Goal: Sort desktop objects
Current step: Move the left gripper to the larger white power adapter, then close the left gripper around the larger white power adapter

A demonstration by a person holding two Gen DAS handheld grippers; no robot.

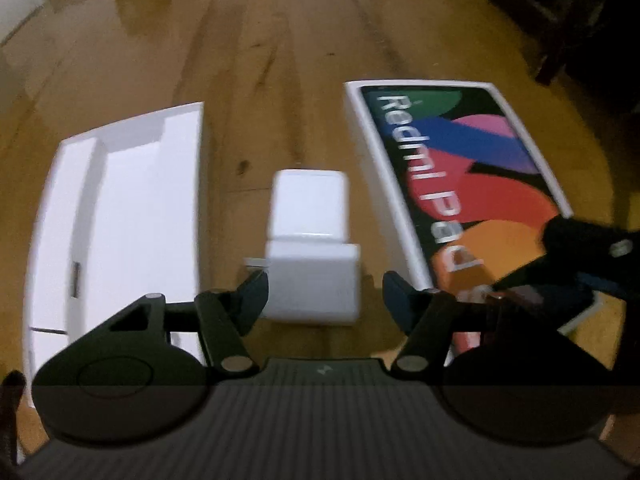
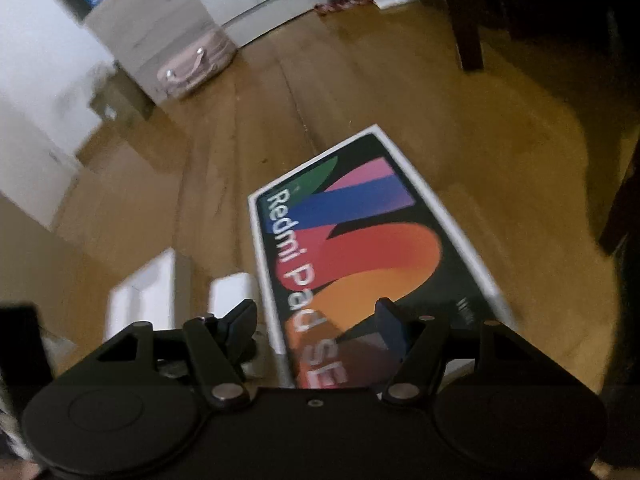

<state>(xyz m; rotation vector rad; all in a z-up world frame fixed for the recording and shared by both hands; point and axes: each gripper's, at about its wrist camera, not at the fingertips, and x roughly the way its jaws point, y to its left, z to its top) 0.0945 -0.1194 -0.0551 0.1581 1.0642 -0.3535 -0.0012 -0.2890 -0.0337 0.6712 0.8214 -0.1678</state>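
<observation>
Left gripper (image 1: pixel 325 294) hovers low with jaws wide, the white charger block (image 1: pixel 313 280) sitting right between the fingertips, not clamped. Behind it, touching or just stacked against it, a second small white box (image 1: pixel 308 204); can't tell whether the two are one piece. Right gripper (image 2: pixel 316 320) is also spread wide, hanging over the near end of the tablet box lid (image 2: pixel 372 256), holding nothing.

Layout: white tray insert (image 1: pixel 116 216) with shallow compartments lies to the left, charger in the middle, colourful printed lid (image 1: pixel 460 184) to the right, all apart from each other on a wooden surface (image 1: pixel 260 60).

Handling guess: the charger looks like hard smooth plastic, light, rigid, probably a bit slippery; best taken across its two flat sides, squarely, near the middle so it doesn't twist out. The lid is thin stiff cardboard, wide and flat, so awkward to pinch from above; an edge grip at the short near side seems the way. The tray is likely light moulded pulp or card and could flex.

Surface is glossy wood planks, looks like a floor rather than a table. Room: white cabinets (image 2: pixel 248 12), a pink case (image 2: pixel 196 68) against them, dark furniture legs (image 2: pixel 468 20) on the right. Dim, frames motion-blurred.
</observation>
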